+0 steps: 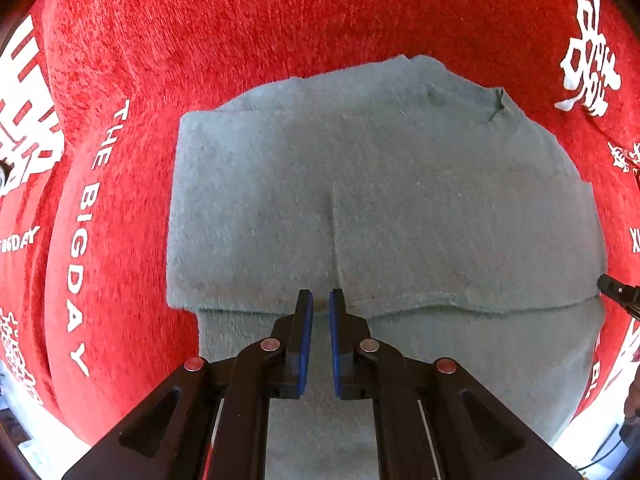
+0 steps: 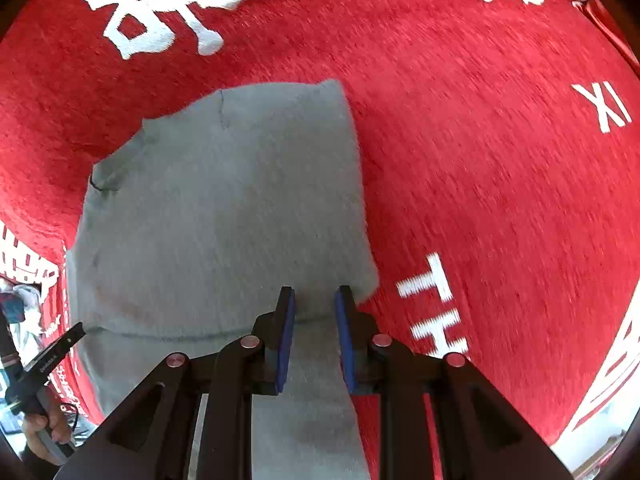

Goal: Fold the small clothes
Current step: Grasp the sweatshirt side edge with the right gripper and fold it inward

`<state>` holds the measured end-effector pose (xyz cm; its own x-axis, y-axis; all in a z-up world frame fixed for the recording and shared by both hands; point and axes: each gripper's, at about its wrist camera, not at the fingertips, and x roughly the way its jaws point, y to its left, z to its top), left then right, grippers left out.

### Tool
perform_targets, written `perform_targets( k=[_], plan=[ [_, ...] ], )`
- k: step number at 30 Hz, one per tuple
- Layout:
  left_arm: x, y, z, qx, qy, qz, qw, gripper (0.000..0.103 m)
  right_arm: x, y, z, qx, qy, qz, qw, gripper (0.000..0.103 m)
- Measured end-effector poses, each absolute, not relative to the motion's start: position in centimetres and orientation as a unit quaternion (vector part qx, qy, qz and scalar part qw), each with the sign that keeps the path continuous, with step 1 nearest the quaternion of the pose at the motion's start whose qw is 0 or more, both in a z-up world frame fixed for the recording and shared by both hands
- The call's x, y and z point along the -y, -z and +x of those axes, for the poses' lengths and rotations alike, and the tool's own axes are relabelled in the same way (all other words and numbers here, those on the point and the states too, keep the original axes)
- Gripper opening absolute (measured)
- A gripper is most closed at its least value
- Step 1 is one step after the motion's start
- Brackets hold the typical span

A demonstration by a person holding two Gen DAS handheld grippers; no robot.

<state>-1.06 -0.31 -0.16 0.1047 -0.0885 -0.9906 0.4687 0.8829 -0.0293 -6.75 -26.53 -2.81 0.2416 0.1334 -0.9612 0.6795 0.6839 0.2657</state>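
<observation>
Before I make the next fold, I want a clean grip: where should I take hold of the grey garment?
Probably take the grey garment at its folded-over near edge, coming in low from the near side. That edge lies as a raised lip across the lower layer, so it gives the jaws something to slide under. The left gripper and right gripper both hover there, jaws apart.

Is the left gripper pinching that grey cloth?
Cannot tell. In the left wrist view the left gripper is slightly open over the grey cloth, with nothing between its pads; any contact underneath is hidden.

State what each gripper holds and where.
Nothing: left gripper and right gripper are both open above the folded edge of the grey garment.
</observation>
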Motion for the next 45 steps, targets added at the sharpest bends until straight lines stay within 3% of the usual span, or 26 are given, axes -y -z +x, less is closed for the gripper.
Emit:
perform_targets(
  k=[8, 13, 19, 23, 31, 42, 43, 44, 45],
  plan=[
    [0.6, -0.4, -1.9, -0.647, 0.186, 0.146, 0.724, 0.009, 26.2, 1.8, -9.2, -0.588, 0.193, 0.362, 0.697, 0.024],
    [1.4, -0.9, -2.1, -0.652, 0.182, 0.151, 0.72, 0.009, 24.5, 1.8, -8.6, -0.59, 0.183, 0.359, 0.7, 0.041],
    [2.3, -0.9, -2.6, -0.658, 0.185, 0.16, 0.713, 0.01, 23.5, 1.6, -7.2, -0.589, 0.171, 0.356, 0.705, 0.042],
    [2.6, -1.1, -3.1, -0.658, 0.187, 0.159, 0.712, 0.01, 22.8, 1.5, -6.1, -0.591, 0.164, 0.35, 0.708, 0.05],
    [3.2, -1.5, -4.4, -0.653, 0.201, 0.177, 0.708, 0.01, 21.9, 1.5, -5.1, -0.593, 0.153, 0.343, 0.713, 0.05],
    [2.9, -1.3, -4.6, -0.647, 0.207, 0.179, 0.712, 0.011, 20.8, 0.7, -4.7, -0.589, 0.145, 0.335, 0.721, 0.058],
    [2.9, -1.3, -4.7, -0.647, 0.207, 0.18, 0.711, 0.045, 20.7, 0.8, -4.6, -0.589, 0.144, 0.334, 0.721, 0.06],
    [2.9, -1.3, -4.7, -0.648, 0.205, 0.178, 0.712, 0.103, 20.6, 0.7, -4.6, -0.589, 0.142, 0.333, 0.722, 0.063],
    [2.8, -1.6, -4.8, -0.64, 0.197, 0.177, 0.721, 0.1, 20.6, 0.7, -4.5, -0.589, 0.141, 0.332, 0.723, 0.063]
  ],
)
